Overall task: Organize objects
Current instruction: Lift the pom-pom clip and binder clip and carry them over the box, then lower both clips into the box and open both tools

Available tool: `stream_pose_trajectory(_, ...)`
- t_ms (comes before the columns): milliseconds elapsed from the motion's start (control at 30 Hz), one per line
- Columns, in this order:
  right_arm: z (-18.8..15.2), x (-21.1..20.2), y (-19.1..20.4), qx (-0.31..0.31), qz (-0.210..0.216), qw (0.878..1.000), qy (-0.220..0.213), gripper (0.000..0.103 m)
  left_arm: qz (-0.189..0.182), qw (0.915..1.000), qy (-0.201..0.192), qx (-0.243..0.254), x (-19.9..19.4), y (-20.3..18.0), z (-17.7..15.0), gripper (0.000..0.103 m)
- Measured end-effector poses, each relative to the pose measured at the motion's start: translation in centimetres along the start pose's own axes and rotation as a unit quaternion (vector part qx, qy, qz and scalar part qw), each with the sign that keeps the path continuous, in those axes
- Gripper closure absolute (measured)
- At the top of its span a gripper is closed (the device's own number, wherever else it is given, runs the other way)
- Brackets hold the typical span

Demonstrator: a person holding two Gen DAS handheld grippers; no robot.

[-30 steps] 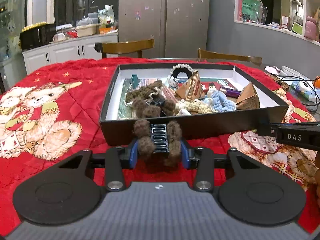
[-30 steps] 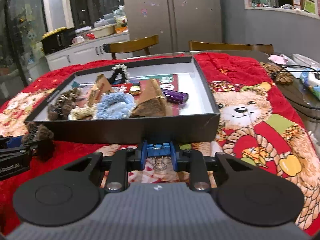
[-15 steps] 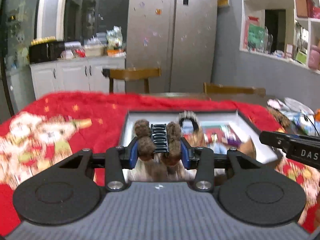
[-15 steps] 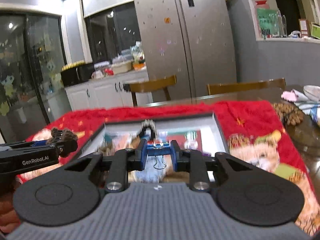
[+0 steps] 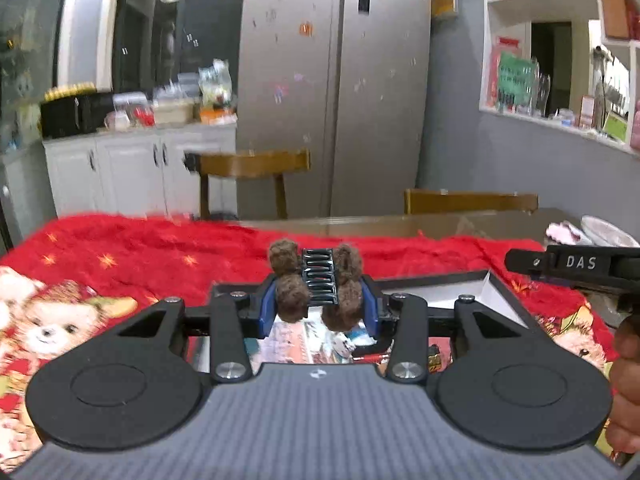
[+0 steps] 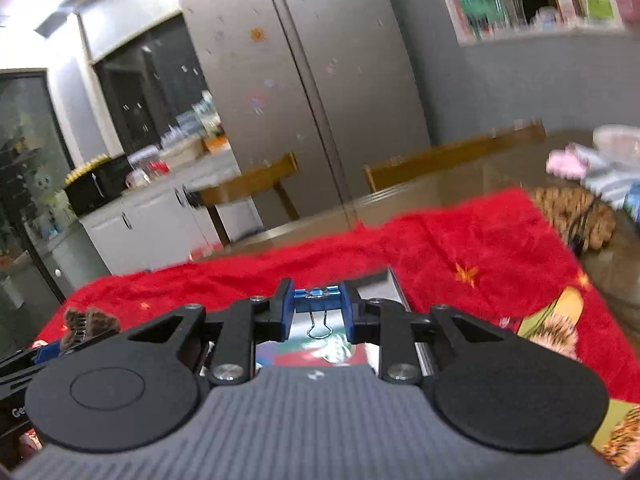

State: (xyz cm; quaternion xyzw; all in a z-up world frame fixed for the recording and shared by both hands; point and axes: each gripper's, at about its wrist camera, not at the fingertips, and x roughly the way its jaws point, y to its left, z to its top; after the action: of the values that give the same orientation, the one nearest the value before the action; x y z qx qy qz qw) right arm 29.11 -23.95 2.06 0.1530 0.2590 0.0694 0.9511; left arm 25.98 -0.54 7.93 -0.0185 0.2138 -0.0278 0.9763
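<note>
Kitchen surroundings are seen behind the bench [image 5: 360, 222]: a tall grey double-door fridge [image 5: 340, 80], white cupboards and two wooden chairs. Most of the bench is covered by a red quilted cloth printed with teddy bears [image 5: 120, 248]. A shallow black cardboard box with a white inside [image 5: 472, 292] is set on the cloth, toward the bench's far edge; printed cards inside it are blurred and cannot be read.

A black toothed hair claw trimmed with brown fuzzy pompoms [image 5: 318, 284] is gripped between the blue pads of the left gripper [image 5: 318, 308] and held above the box. A small blue binder clip with wire handles [image 6: 316, 298] is clamped in the closed jaws of the right gripper [image 6: 316, 308], also over the box.

"DAS" is printed in white on the right gripper's side in the left wrist view; in the right wrist view only "Ge" can be read on the left gripper's side.
</note>
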Motion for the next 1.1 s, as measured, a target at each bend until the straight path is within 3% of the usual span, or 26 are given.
stream_pose_trajectory(300,-1.9,2.9,-1.3,-0.004,0.008,0.999,0.041,0.072,0.004,0.9970,0.077,0.004,5.7,0.3,-2.4,0.055)
stream_pose_trajectory(700,-2.6,2.9,-1.4,-0.011,0.012,0.999,0.042,0.072,0.016,0.9947,0.098,0.027,7.2,0.0,-3.9,0.054)
stream_pose_trajectory(733,-2.6,2.8,-1.6,-0.006,0.017,0.999,0.041,0.069,0.014,0.9950,0.095,0.029,7.2,0.0,-4.0,0.052)
stream_pose_trajectory(800,-2.3,2.7,-1.8,0.003,0.031,0.999,0.042,0.048,0.019,0.9953,0.090,0.030,7.1,-0.1,-4.0,0.045)
stream_pose_trajectory(867,-2.0,2.2,-1.8,0.009,0.049,0.998,0.035,0.045,0.028,0.9954,0.086,0.032,6.9,-0.1,-4.1,0.037)
stream_pose_trajectory(900,-1.9,2.0,-1.6,0.006,0.054,0.998,0.031,0.040,0.029,0.9956,0.082,0.034,6.8,-0.2,-4.1,0.034)
stream_pose_trajectory(1100,-1.1,-0.7,0.0,-0.029,0.069,0.997,-0.010,0.026,0.018,0.9976,0.065,0.018,5.8,0.3,-3.3,0.032)
